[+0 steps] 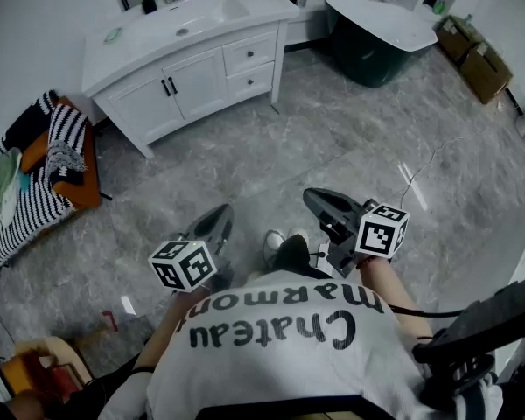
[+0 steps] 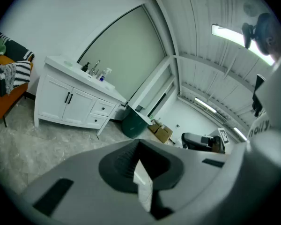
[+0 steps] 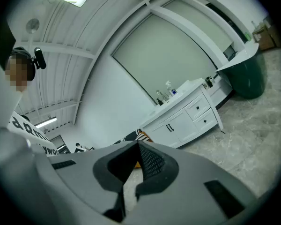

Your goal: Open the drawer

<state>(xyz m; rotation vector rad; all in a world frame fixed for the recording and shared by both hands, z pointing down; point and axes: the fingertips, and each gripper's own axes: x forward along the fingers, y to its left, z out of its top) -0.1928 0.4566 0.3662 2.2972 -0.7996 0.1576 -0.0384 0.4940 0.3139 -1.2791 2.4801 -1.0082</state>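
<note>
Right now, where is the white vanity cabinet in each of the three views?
Head view: vanity cabinet at upper left.
Left gripper view: the cabinet left of centre.
Right gripper view: the cabinet right of centre.
Shared landmark: dark green bathtub just right of it.

The cabinet [image 1: 149, 94] stands well ahead of me, with the drawers [image 1: 249, 64] at its right end. A tub [image 1: 372, 51] sits right of it, boxes [image 1: 472, 52] farther right. A chair [image 1: 85, 191] with clothes [image 1: 63, 147] on it stands left of the cabinet.
</note>
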